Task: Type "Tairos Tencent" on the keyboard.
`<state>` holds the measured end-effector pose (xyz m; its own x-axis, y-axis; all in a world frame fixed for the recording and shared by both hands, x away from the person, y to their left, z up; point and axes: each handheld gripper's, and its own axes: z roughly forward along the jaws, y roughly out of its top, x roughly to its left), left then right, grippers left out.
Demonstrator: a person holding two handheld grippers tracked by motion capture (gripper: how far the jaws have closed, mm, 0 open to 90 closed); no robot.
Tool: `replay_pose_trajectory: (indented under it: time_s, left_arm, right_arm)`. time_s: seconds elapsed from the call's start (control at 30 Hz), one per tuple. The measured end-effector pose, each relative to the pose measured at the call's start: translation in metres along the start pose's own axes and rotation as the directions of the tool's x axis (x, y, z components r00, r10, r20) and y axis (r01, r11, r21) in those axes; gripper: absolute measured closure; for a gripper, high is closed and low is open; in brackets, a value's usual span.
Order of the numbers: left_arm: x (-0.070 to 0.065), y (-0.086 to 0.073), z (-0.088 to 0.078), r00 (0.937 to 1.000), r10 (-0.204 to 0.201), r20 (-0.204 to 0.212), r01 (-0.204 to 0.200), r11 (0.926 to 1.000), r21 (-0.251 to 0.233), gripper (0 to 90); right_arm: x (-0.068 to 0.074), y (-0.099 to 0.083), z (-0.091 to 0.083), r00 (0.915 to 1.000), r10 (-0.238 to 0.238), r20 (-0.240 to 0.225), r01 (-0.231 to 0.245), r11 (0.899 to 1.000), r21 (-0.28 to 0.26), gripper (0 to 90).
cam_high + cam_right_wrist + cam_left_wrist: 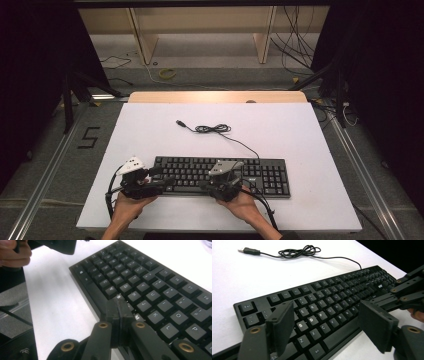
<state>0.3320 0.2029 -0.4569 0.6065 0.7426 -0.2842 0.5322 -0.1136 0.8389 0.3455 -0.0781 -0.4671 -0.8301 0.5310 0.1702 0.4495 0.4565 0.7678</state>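
A black keyboard (270,176) lies across the near half of the white table (300,135). Its cable (212,129) is coiled behind it and ends in a loose USB plug (180,122). My left gripper (162,183) hovers at the keyboard's left end, open. In the left gripper view, the S, D and X keys of the keyboard (332,300) show between the jaws of my left gripper (325,315). My right gripper (204,186) sits at the keyboard's front edge. In the right gripper view it (117,303) is shut with nothing between its jaws, tips by the B key of the keyboard (150,282).
A wooden board (215,96) runs along the table's far edge. Beyond it the floor holds loose cables, a yellow ring (167,73) and wooden shelf legs (142,40). A taped "5" (89,137) marks the floor at left. Metal rails flank the table.
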Motion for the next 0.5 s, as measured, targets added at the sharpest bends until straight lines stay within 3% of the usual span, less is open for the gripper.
replay_pose_trajectory:
  time_s: [0.5]
  left_arm:
    - [-0.006,-0.003,-0.004,0.9996,0.022,0.018,-0.022,0.9997,-0.014,24.0]
  right_arm:
    - [0.000,-0.003,0.013,0.9997,-0.013,0.022,0.012,0.999,0.045,90.0]
